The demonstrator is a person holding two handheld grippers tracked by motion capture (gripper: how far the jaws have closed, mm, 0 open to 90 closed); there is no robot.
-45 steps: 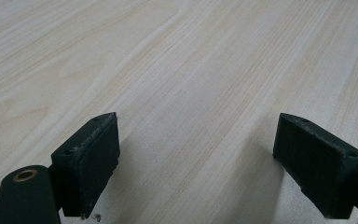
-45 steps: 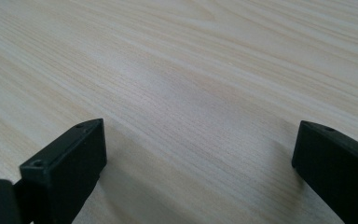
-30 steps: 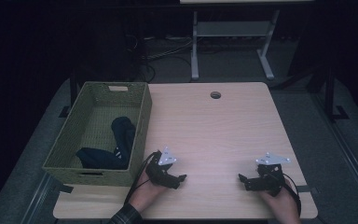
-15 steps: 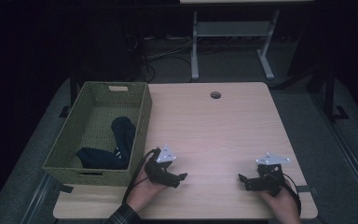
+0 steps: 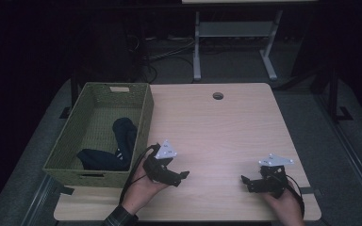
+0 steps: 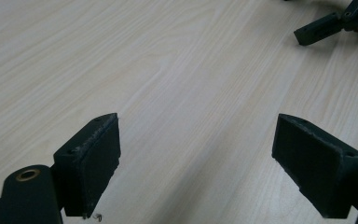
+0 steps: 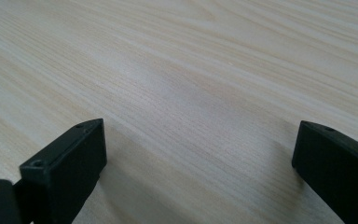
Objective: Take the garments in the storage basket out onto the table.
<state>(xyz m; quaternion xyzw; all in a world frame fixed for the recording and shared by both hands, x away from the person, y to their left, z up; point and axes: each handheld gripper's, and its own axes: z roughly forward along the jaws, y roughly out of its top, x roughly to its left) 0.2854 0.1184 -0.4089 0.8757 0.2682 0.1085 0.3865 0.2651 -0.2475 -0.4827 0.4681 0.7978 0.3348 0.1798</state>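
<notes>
A woven green basket stands on the left part of the wooden table, with dark cloth items lying inside it. My left gripper rests on the table just right of the basket's near corner, open, jaws pointing right. In the left gripper view its jaws stand wide apart over bare wood, and the right gripper's jaw tip shows at the top right. My right gripper lies near the front right of the table, open, jaws pointing left. Bare wood lies between its jaws.
A round cable hole sits near the table's far edge. Beyond the table a white desk frame and cables stand on the dark floor. The stretch of table between the two grippers is bare wood.
Both hands have stayed almost in place; the left gripper has shifted very slightly. Nothing was taken hold of or let go.
</notes>
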